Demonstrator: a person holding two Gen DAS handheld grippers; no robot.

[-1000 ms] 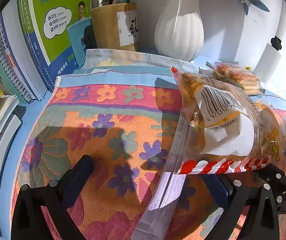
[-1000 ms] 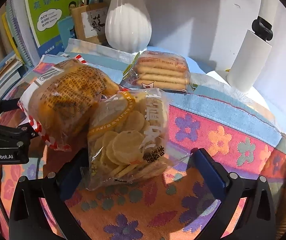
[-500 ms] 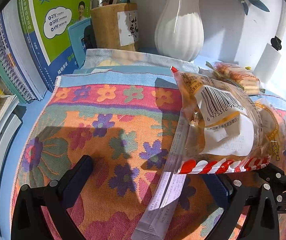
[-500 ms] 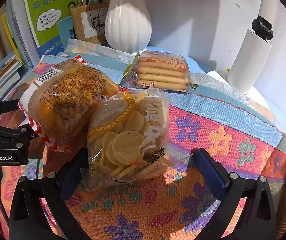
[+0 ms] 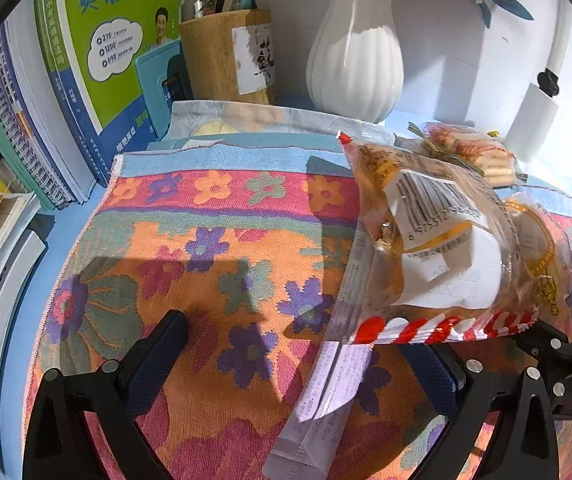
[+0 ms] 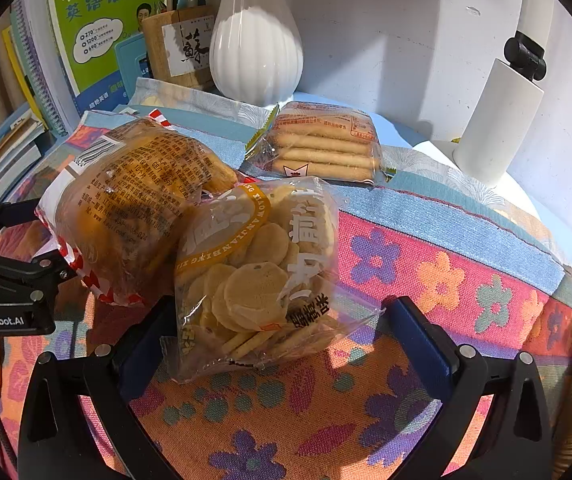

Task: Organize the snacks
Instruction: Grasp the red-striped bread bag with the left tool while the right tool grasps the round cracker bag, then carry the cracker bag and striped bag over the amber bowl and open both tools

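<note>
An orange snack bag with a red-and-white striped edge lies on the floral cloth. Its long seam flap reaches down between the fingers of my left gripper, whose jaws stand wide and are closing; neither pad touches the bag. In the right wrist view the same orange snack bag leans against a clear bag of round crackers. That bag lies between the spread fingers of my right gripper, untouched. A packet of finger biscuits rests behind them.
A white ribbed vase, a wooden pen holder and standing books line the back and left. A white cylinder with a black cap stands at the right. The left gripper's black body sits beside the orange bag.
The left gripper's fingers have drawn slightly inward. The bags and the right gripper stay where they were.
</note>
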